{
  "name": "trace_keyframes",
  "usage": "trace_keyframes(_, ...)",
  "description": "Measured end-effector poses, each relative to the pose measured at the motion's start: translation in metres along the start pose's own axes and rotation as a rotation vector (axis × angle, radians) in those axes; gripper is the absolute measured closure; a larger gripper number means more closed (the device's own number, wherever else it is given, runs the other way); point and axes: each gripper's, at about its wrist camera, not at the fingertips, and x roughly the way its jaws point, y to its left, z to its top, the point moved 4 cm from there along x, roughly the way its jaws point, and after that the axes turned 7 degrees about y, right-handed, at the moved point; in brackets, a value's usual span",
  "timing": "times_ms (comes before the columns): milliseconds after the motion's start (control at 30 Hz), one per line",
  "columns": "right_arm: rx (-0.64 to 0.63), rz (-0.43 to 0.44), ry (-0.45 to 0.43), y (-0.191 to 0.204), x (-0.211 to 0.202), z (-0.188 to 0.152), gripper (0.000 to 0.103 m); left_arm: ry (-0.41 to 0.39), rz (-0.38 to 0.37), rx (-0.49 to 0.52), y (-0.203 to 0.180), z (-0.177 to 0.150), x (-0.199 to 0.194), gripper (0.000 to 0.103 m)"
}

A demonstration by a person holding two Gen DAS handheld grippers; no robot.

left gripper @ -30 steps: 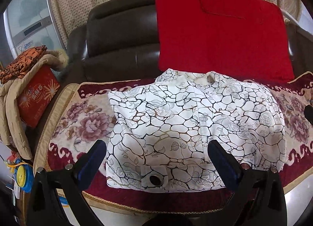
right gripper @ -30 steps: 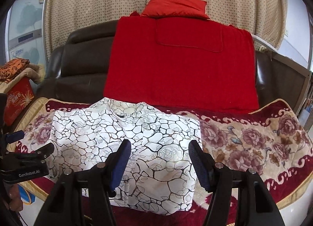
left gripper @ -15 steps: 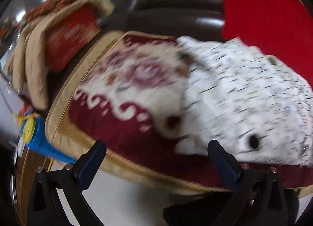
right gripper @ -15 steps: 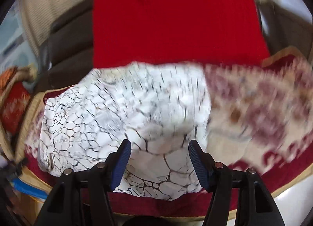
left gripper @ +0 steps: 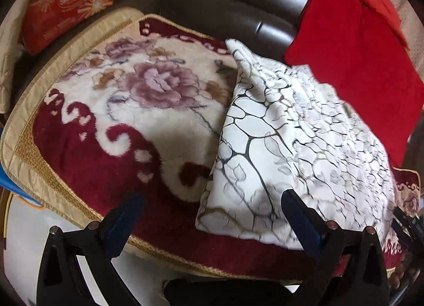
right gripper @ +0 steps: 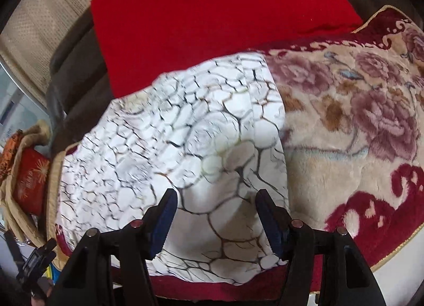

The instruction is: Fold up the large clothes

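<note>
White crackle-print garment (left gripper: 304, 147) folded on floral seat cover (left gripper: 148, 109) (red cloth (right gripper: 212, 14) behind), left gripper (left gripper: 212, 215) agape at its corner, right gripper (right gripper: 216, 215) agape over its near edge

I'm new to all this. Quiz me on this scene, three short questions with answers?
1. True or false: the garment is plain blue.
2. What lies under the garment: A) bare floor, B) the floral blanket, C) a table?
3. Fill in: neither the left gripper nor the right gripper grips anything; both are ____.

Key: 1. False, it is white with dark crackle lines. 2. B. 3. open.
</note>
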Motion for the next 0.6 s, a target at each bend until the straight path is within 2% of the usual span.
trace_keyframes(67, -0.015, 0.009, -0.020, 0.005, -0.001, 0.002, 0.037, -0.024, 0.035, 0.016, -0.007, 0.004, -0.003, 0.000)
trace_keyframes(200, -0.028, -0.009, -0.028, 0.008, 0.006, 0.005, 0.037, -0.129, 0.148, 0.101, -0.026, 0.004, -0.023, 0.000)
trace_keyframes(400, -0.022, -0.021, -0.008, 0.007, 0.017, 0.004, 0.037, -0.192, 0.240, 0.156, -0.033, 0.010, -0.033, 0.000)
trace_keyframes(600, -0.020, -0.020, -0.019, 0.012, 0.015, 0.008, 0.036, -0.232, 0.249, 0.157, -0.029, 0.014, -0.044, 0.000)
